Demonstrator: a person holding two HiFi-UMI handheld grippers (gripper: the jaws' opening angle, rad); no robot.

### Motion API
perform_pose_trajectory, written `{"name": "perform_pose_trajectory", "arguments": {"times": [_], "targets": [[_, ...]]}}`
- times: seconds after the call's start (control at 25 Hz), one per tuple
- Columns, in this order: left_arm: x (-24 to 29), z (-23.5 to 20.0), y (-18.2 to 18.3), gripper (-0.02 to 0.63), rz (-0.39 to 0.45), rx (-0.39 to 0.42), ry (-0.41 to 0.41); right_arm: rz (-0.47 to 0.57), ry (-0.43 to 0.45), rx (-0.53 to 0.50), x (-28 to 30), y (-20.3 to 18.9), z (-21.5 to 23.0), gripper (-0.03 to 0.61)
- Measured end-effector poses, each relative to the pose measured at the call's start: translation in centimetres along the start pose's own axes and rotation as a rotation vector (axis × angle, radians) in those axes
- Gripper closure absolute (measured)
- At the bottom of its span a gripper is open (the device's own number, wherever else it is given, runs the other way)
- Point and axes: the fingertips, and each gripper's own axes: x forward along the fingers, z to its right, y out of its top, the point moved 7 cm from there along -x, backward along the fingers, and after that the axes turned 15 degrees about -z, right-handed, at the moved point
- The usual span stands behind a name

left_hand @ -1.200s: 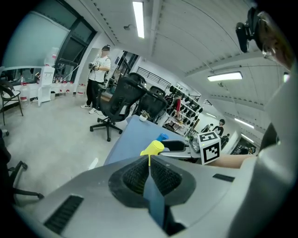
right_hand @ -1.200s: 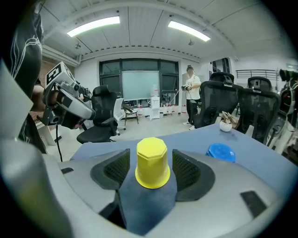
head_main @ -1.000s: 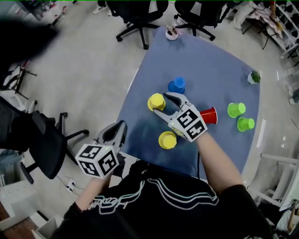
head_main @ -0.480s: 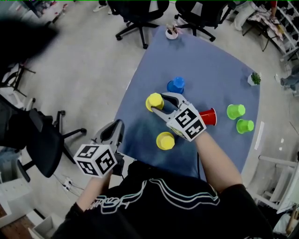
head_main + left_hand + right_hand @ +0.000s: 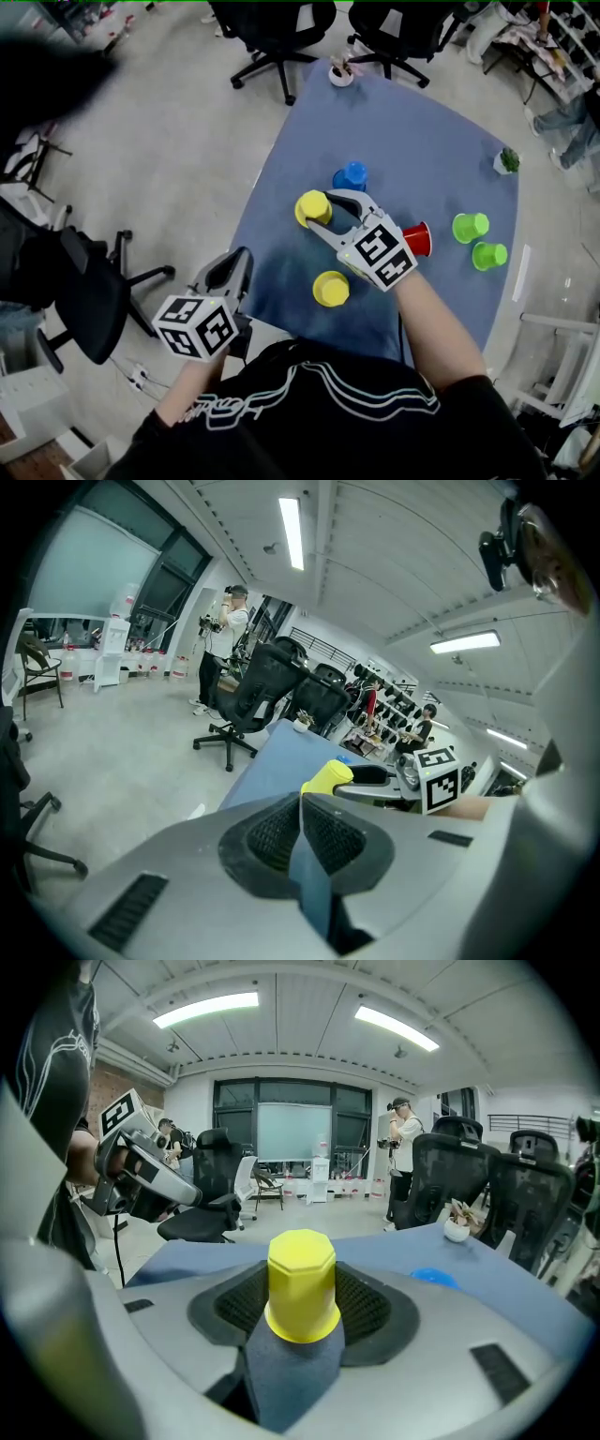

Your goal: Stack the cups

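A person leaning over a square table draped in blue cloth (image 5: 422, 141) works two hand-held tongs among scattered plastic cups. The right gripper (image 5: 322, 210) has just been closing its jaws. They now stand fairly wide and press on both sides of an upturned yellow plastic cup (image 5: 311, 204), which stands rim-down on the cloth near the table's left edge. The right gripper view shows the cup's flared rim filling the gap between the ribbed pads (image 5: 370, 1302).

Just beyond that yellow plastic cup stands an upturned blue plastic cup (image 5: 351, 175). On the near side of it, towards the person, sits a second upturned yellow cup (image 5: 331, 288). To its right a red plastic cup (image 5: 418, 238) lies on its side, partly behind the gripper's marker cube. Farther right still are two bright green plastic cups (image 5: 470, 226), one just beside the other.

The left gripper (image 5: 300, 806) hangs well to the near left of the gripped cup, off the table and over the grey floor (image 5: 169, 159), its jaws drawn together with nothing between them.

Far beyond the cup, a small plant in a white pot (image 5: 341, 73) marks the table's far corner. Black office chairs (image 5: 272, 28) stand behind it.
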Motion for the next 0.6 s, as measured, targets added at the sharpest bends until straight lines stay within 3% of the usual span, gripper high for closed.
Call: {"name": "perform_pose_trajectory", "arguments": {"times": [0.36,0.6], "targets": [[-0.8,1.9,1.3,0.583,-0.038,0.079,-0.047,0.072,-0.103,0.062,-5.3,1.1,-0.6,0.341],[-0.8,4.5,1.9,0.583,-0.056,0.155,-0.097,0.105,-0.182,0.116,-9.4,-0.2,-1.3,0.342]]}}
